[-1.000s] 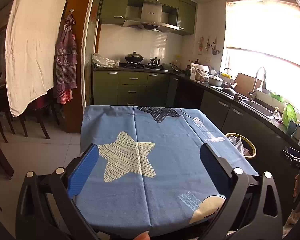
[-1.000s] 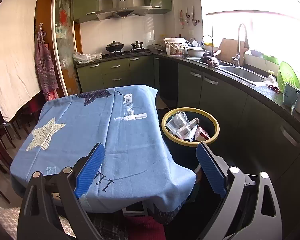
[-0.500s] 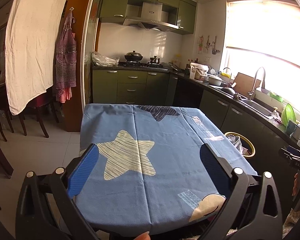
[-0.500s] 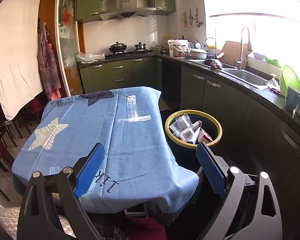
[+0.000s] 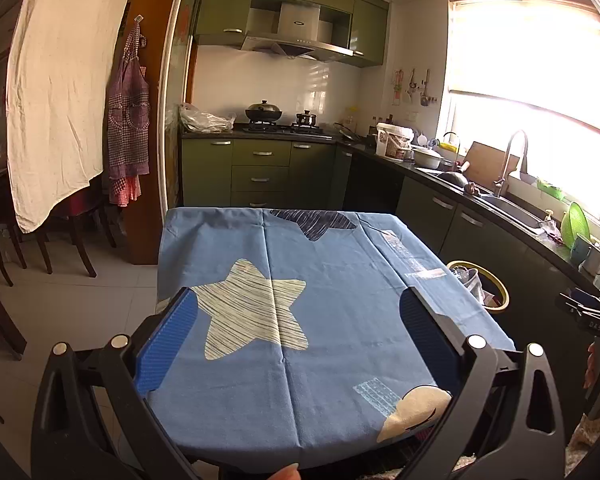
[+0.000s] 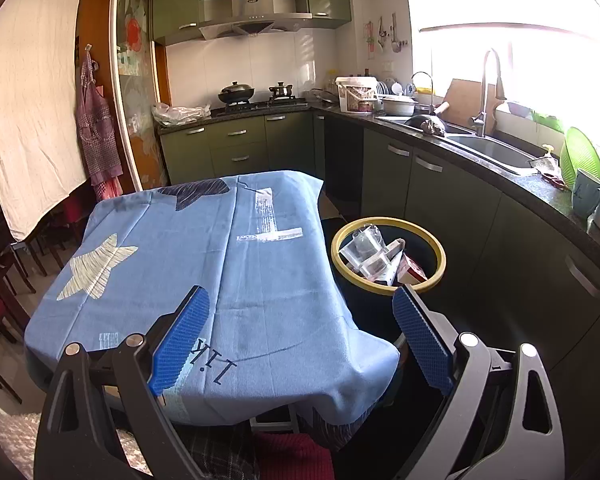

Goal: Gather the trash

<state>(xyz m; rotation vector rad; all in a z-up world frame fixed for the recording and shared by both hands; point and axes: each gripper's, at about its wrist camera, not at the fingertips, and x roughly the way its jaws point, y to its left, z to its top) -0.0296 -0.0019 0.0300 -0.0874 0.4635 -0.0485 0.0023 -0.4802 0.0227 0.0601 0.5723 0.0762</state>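
Green-cabinet kitchen, table under a blue star-print tablecloth (image 5: 320,320) in the middle. Left gripper (image 5: 300,320) held level above the cloth's near edge, blue pads (image 5: 168,340) spread wide, gripping nothing. Right gripper (image 6: 300,320) raised over the table's right corner, spread equally wide, likewise empty. Trash (image 6: 376,256) lying inside the yellow-rimmed bin (image 6: 440,268), just beside the table on the floor.

Black jaws, blue ribbed pads (image 6: 179,338), silver screws.
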